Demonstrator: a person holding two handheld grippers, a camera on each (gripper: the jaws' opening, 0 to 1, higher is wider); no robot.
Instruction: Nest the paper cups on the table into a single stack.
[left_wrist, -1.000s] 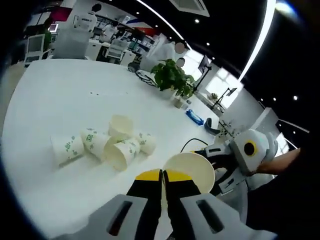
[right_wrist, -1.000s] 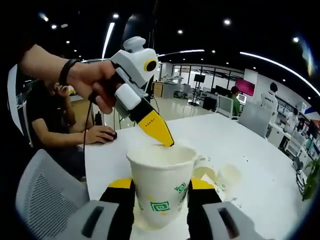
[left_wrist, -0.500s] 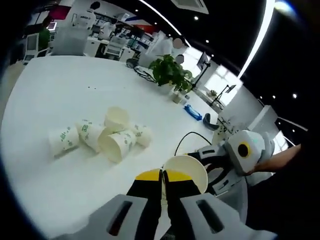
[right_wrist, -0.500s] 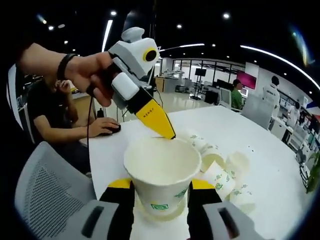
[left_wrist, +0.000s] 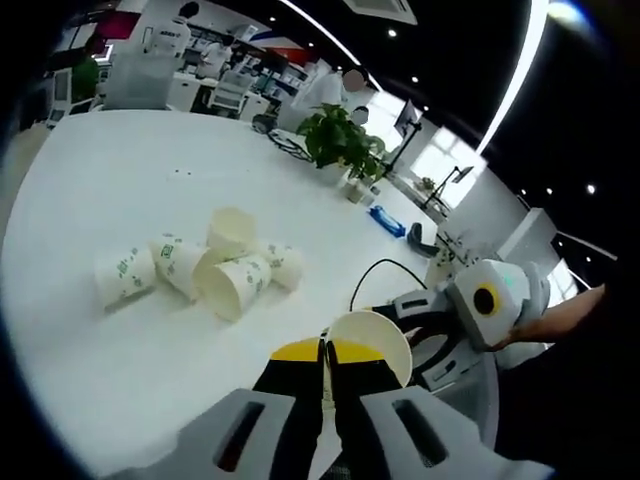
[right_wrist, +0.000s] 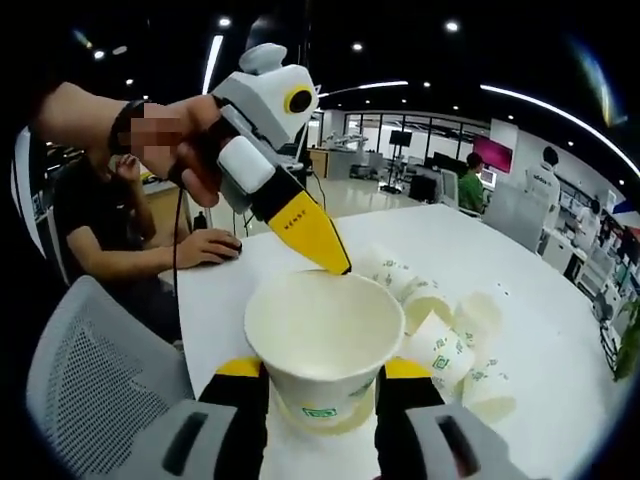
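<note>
- In the right gripper view, the right gripper sits at the bottom centre, its two yellow-tipped jaws pressed against either side of a paper cup held upright with its open mouth facing the camera.
- A second cup rim shows just beneath that cup, so it appears to be nested in another; how many are nested cannot be told.
- The left gripper comes down from the upper left of the same view, held by a person's hand. Its yellow tips are together and pinch the far rim of the held cup.
- In the left gripper view, the left gripper rises from the bottom centre with its jaws nearly touching, closed on the near rim of the paper cup.
- The right gripper shows at the right of that view, just behind the cup.
- The loose cups lie in a cluster on the white table, left of centre in the left gripper view: several lie on their sides, touching, and one stands behind them.
- In the right gripper view the same cluster lies right of centre, behind the held cup.
- A potted plant stands at the far edge of the table, upper centre of the left gripper view.
- A grey mesh chair is at lower left of the right gripper view, with a seated person behind it.
</note>
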